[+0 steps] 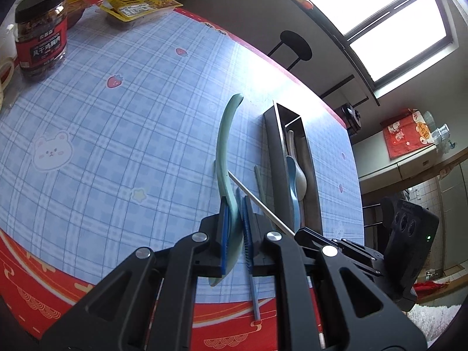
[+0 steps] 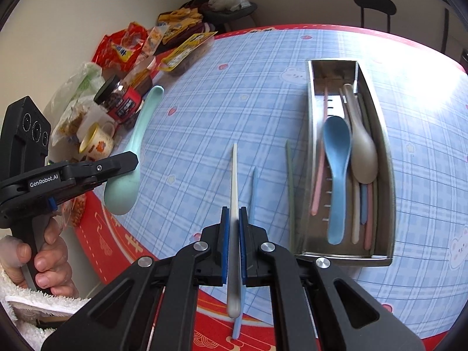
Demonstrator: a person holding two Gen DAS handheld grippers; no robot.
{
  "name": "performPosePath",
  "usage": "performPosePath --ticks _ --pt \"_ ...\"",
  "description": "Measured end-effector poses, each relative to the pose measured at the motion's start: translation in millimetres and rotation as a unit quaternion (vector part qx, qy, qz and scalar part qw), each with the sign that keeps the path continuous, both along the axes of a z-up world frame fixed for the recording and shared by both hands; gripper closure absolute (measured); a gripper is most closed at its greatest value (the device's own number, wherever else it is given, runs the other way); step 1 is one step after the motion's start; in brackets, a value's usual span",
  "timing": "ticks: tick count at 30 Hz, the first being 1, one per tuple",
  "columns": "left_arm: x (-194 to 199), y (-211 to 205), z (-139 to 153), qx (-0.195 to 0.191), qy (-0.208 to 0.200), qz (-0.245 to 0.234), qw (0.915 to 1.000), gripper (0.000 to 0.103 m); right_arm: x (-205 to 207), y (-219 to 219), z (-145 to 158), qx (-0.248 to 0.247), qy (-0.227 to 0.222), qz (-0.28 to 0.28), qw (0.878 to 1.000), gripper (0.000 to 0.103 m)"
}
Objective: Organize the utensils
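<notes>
1. Way off to the left of the left tongs [image 1: 234, 234] there's a black-lidded snack jar [image 1: 41, 35] and a yellow food packet [image 1: 137, 7], both sitting on the plaid-covered surface [image 1: 117, 117].
2. The left tongs are clamped narrow on a mint green spoon [image 1: 225, 152]: pads on the bowl end, handle sticking out forward past the tips, up off the surface.
3. From the right wrist view you can see a hand [image 2: 49, 263] in a fluffy white sleeve gripping that left tool, off to the left of the right tongs [image 2: 234, 239].
4. The right tongs are squeezed tight on a white chopstick [image 2: 234, 204], which pokes straight ahead.
5. Just right of those tips, a light blue chopstick [image 2: 253, 187] and a green chopstick [image 2: 289, 193] lie loose on the surface.
6. Further right is the metal utensil tray [image 2: 386, 175], with a blue spoon [image 2: 336, 169], a beige spoon [image 2: 361, 146] and some pink and other chopsticks inside.
</notes>
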State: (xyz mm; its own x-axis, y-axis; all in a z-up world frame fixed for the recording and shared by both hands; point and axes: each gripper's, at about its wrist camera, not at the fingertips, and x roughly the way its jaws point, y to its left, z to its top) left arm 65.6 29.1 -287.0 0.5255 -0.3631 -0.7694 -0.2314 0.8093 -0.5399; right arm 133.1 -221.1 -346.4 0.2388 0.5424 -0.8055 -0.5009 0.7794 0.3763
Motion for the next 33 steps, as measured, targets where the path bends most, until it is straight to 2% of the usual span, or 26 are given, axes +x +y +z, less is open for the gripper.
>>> performPosePath --ticks 9,10,13,18,27,33 --pt "64 -38 -1 -0.043 0.003 -0.066 0.9968 0.09 22 -50 9 -0.007 -0.032 -0.088 0.996 0.097" --pt "73 -45 -2 -0.046 0.005 -0.078 0.9959 0.09 26 -56 8 -0.007 -0.032 -0.097 0.995 0.102" --pt "97 -68 -4 -0.053 0.007 -0.109 0.9926 0.09 37 -72 9 -0.011 -0.036 -0.124 0.992 0.103" --pt "124 -88 -12 -0.062 0.014 -0.134 0.9889 0.09 51 -81 3 -0.02 -0.035 -0.143 0.989 0.103" --pt "132 -57 -30 -0.068 0.034 -0.112 0.9908 0.09 53 -57 -10 -0.046 -0.014 -0.095 0.994 0.102" --pt "111 -32 -34 -0.068 0.031 -0.09 0.9931 0.09 44 -30 -14 -0.023 0.025 -0.06 0.998 0.1"
